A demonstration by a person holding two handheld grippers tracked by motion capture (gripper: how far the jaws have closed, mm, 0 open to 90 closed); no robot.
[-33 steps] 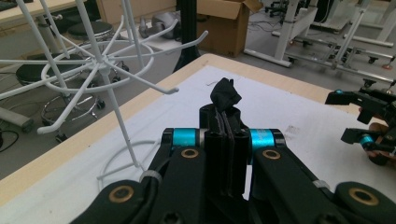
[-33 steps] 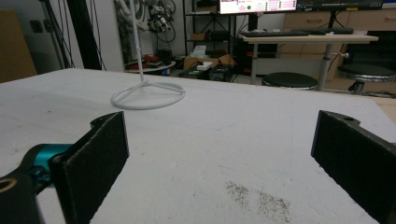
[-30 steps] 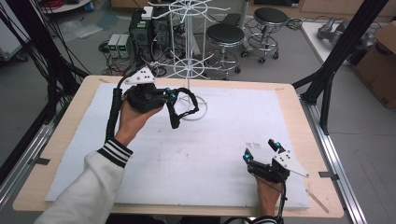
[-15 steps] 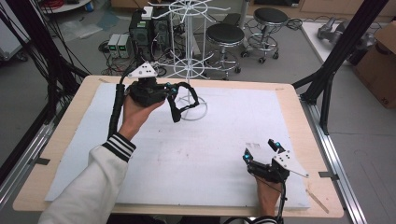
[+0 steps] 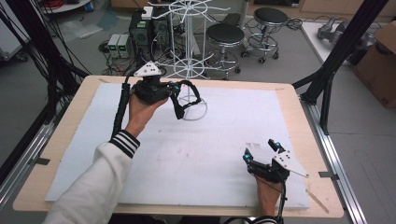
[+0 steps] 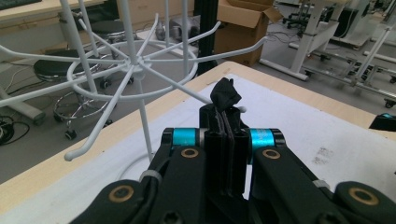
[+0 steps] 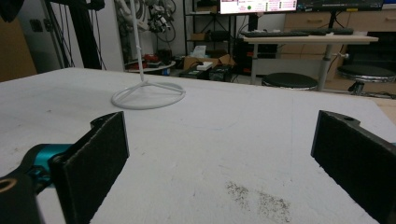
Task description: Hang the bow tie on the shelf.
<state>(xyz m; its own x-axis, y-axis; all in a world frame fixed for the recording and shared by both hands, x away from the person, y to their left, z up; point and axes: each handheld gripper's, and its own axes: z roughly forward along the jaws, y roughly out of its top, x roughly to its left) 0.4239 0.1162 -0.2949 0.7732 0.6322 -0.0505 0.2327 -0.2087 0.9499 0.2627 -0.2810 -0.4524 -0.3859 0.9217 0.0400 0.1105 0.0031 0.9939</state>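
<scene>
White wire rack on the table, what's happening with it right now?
A person's left gripper is shut on a small black loop-like item, holding it up beside the hooks of the white wire rack at the far edge of the table; what the item is exactly can't be told. It is not on a hook yet. The right gripper rests open near the table's front right, holding nothing.

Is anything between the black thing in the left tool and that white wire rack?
Nothing visible blocks it. The left tool is shut on the small black item, which sits right at the tip of a rack arm of the white wire rack.
</scene>
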